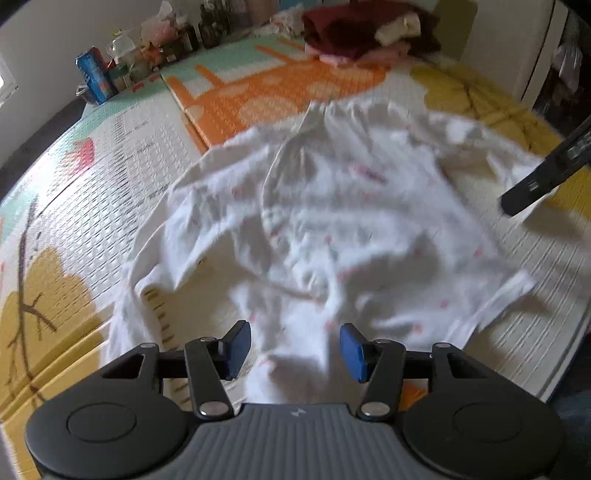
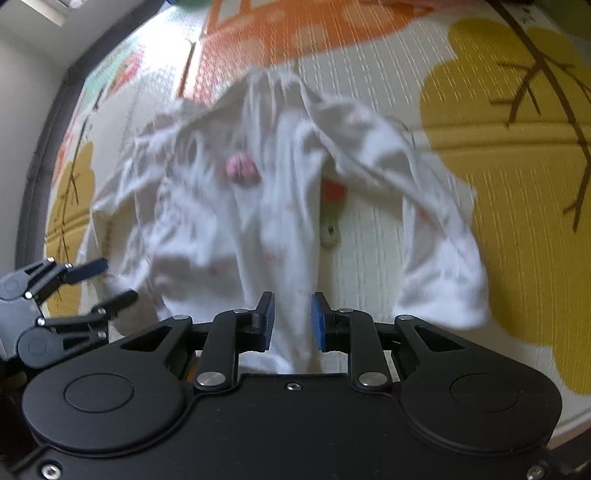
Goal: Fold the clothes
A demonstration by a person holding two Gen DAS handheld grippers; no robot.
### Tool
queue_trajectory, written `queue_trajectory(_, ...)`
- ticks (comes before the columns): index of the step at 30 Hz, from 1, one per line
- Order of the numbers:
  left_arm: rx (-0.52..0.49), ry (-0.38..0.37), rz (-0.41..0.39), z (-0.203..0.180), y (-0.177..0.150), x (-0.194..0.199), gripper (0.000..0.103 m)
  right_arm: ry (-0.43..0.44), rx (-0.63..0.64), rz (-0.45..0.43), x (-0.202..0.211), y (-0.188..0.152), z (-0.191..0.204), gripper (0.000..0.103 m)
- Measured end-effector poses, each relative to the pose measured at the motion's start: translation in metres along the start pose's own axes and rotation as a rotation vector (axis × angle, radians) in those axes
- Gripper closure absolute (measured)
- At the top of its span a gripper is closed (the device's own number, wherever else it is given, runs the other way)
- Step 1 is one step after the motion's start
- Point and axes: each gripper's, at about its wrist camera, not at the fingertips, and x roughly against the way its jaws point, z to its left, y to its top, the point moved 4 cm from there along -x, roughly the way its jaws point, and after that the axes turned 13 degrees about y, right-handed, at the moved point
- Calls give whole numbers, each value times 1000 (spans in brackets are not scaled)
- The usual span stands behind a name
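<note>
We look down on a white garment (image 1: 314,221) with small pink marks, lying crumpled on the patterned play mat (image 1: 122,155). Our left gripper (image 1: 295,349) hovers over its near part, blue pads (image 1: 352,350) well apart, nothing between them. Our right gripper (image 2: 291,319) has its fingers narrowly apart with a fold of the white cloth running between them; whether they pinch it, we cannot tell. A pile of dark red clothes (image 1: 354,29) sits at the mat's far edge.
</note>
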Motion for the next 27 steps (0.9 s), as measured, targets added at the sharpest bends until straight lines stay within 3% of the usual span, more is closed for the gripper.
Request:
queue_trajectory(4,83,-110,-36,-6,16,-1,46,-18,19,-61,-8,22,3,87)
queue_trajectory(9,103,-221,-22,-29,24,-18,47,-21,23,-95,-31,49,3,92)
queue_trajectory(20,113,-210,57,-34,16,-48,49,-74,-8,-105,-70,87,-18,93)
queue_trajectory(22,107,-197,69,-32,15,-49,50,-94,-14,-113,-71,92,-25,100)
queue_trajectory(27,82,-176,90,-30,13,-49,51,-112,-25,-90,-70,104,-39,103)
